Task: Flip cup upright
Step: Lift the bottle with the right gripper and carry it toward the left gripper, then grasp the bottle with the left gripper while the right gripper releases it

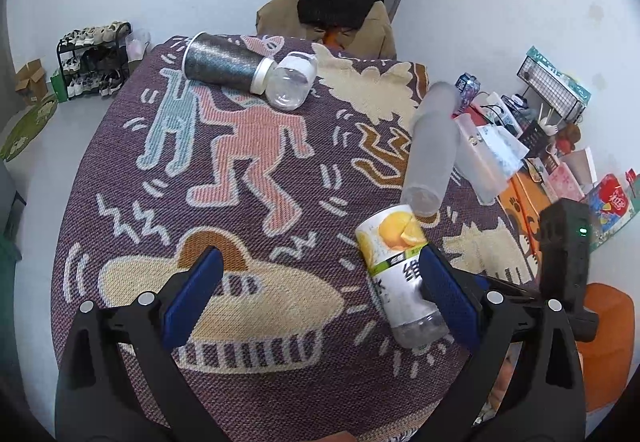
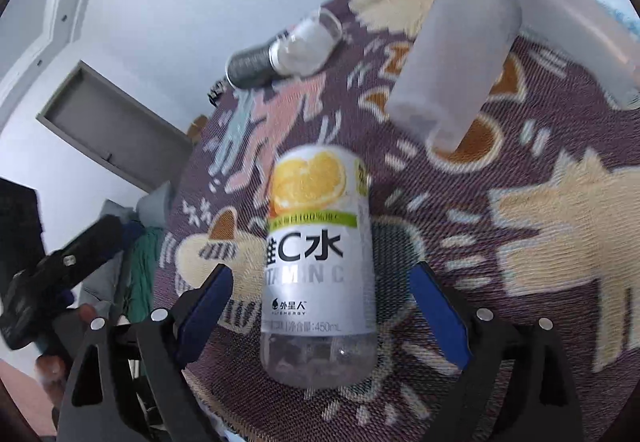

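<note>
While your right gripper frames it with blue pads spread wide on either side, the clear plastic cup with the white lemon-printed label appears to stand inverted on the purple woven blanket with cartoon figures; no pad touches it.

Item, target cup: near edge of blanket, labelled end uppermost, bare clear end on the cloth. It shows in the left view too, just beside your left gripper's right-hand pad; contact there cannot be told.

Item, left gripper: pads wide apart, nothing between them but cloth.

Item, frosted translucent cup: stands tilted-looking beyond the target, a second frosted cup behind it, overlapping in view.

Item, dark glittery tumbler with white rim: lying on its side at the far end, mouth to mouth with a clear plastic jar.

Progress, as judged: nothing grasped, nothing turned. Left for you: close on the labelled cup, lift, rotate it end for end, set it down.
</note>
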Tool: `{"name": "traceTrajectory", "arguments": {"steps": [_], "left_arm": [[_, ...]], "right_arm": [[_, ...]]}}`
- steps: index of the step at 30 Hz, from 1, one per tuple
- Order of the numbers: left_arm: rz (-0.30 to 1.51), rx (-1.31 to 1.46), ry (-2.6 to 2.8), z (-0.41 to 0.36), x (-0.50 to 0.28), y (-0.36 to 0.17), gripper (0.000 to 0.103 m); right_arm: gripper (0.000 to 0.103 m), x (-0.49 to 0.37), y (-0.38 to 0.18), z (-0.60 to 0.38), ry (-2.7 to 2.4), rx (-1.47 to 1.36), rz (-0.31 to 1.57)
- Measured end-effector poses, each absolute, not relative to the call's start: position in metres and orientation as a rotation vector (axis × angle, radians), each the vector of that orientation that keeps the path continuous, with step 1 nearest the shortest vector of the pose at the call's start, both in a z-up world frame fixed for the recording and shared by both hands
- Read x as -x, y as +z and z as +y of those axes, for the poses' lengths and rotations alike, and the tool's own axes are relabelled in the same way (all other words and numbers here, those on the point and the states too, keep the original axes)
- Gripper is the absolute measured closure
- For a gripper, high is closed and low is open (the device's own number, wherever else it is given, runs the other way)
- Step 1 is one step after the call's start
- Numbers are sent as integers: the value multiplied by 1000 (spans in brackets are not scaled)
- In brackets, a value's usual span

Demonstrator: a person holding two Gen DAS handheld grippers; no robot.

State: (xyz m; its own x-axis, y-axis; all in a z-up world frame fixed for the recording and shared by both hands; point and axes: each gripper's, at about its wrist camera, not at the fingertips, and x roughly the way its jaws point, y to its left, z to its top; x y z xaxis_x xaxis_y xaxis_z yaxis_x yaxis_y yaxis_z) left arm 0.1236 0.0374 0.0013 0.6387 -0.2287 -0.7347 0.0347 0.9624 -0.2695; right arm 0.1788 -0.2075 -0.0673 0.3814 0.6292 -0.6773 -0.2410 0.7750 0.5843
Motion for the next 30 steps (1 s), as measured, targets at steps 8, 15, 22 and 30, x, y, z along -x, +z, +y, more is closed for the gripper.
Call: {"name": "traceTrajectory", "arguments": {"steps": [8,15,22,30], "left_arm": [[905,272,-242,12,-148,-2,6],[995,336,-323,-11,-173,-20,6],[1077,371,-347,-23,-194,-37,6],[1224,429,-370,-35,-222,-76,6]], "right_arm": [[14,-165,-54,-256,539,-437,964],[9,-154,-57,-288,505,-432,924],[8,-144,-62,-314,435,-398,914],[8,-134,-70,-323,400,-354,907]]}}
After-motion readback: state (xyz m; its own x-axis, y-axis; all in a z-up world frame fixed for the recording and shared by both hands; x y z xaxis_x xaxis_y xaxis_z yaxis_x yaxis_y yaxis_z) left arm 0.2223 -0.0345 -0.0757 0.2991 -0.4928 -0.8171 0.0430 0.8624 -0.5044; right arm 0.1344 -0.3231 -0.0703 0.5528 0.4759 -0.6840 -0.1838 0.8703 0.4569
